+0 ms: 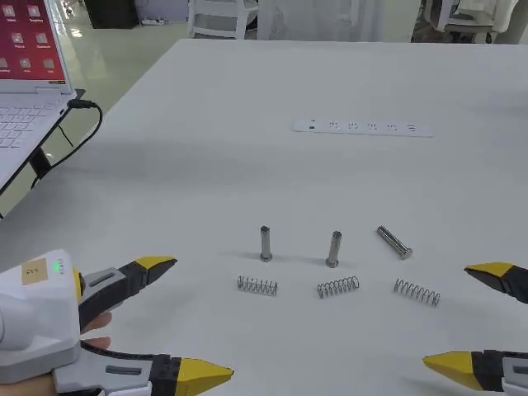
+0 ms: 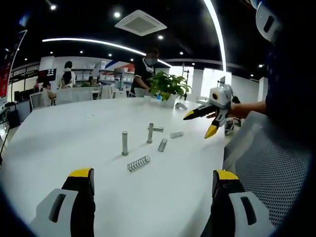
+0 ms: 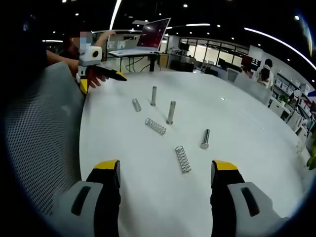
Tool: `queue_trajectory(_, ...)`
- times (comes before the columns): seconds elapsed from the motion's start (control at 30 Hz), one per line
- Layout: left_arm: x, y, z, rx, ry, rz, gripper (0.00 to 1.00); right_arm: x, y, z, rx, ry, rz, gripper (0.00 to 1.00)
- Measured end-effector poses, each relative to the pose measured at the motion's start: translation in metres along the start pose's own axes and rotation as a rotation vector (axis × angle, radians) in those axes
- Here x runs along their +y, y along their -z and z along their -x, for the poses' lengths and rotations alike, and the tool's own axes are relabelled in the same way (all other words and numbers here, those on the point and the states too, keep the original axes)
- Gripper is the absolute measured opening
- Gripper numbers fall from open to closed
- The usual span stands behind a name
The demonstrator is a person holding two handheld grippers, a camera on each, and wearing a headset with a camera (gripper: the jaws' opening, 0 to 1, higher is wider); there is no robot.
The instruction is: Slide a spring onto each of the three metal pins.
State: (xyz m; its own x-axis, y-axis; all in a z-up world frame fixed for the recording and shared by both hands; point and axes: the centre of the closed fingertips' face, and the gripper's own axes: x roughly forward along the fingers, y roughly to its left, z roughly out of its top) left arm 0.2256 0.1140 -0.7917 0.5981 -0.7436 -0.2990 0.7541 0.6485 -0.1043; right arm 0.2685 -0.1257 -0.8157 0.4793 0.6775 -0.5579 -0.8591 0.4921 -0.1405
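Three metal pins are on the white table: a left pin (image 1: 266, 243) and a middle pin (image 1: 333, 248) stand upright, and a right pin (image 1: 393, 241) lies on its side. In front of each lies a spring: left spring (image 1: 257, 285), middle spring (image 1: 338, 286), right spring (image 1: 417, 292). My left gripper (image 1: 191, 322) is open at the near left, well short of the left spring (image 2: 138, 163). My right gripper (image 1: 474, 320) is open at the near right, close to the right spring (image 3: 182, 159). Both hold nothing.
A white power strip (image 1: 363, 127) lies farther back on the table (image 1: 247, 148). An open laptop (image 1: 25, 91) with a black cable (image 1: 87, 124) sits on a stand past the table's left edge. A mesh chair back (image 3: 39, 128) is beside the near edge.
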Motion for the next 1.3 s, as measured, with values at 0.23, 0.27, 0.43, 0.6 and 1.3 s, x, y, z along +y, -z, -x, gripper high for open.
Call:
queue_trajectory(0.23,-0.0001,0.0008,0.0003,0.002,0.003,0.001,0.97,0.0003,-0.0001,0.0004,0.004,0.002,0.0,0.75)
queue_trajectory(0.27,0.0001,0.001,0.0004,0.003,0.004,0.002,0.96,0.0006,-0.0002,0.0007,0.004,0.003,0.0,0.75)
queue_trajectory(0.43,-0.0001,0.0024,-0.0002,0.007,0.009,0.003,0.96,0.0022,0.0011,0.0015,0.008,0.005,-0.005,0.75)
queue_trajectory(0.6,0.0006,0.002,-0.0013,0.002,0.011,0.004,0.96,0.0053,0.0006,0.003,0.014,0.006,-0.005,0.74)
queue_trajectory(1.3,0.0018,0.0068,-0.002,0.007,0.012,0.013,0.96,0.0068,0.0023,0.0,0.025,-0.002,-0.01,0.74)
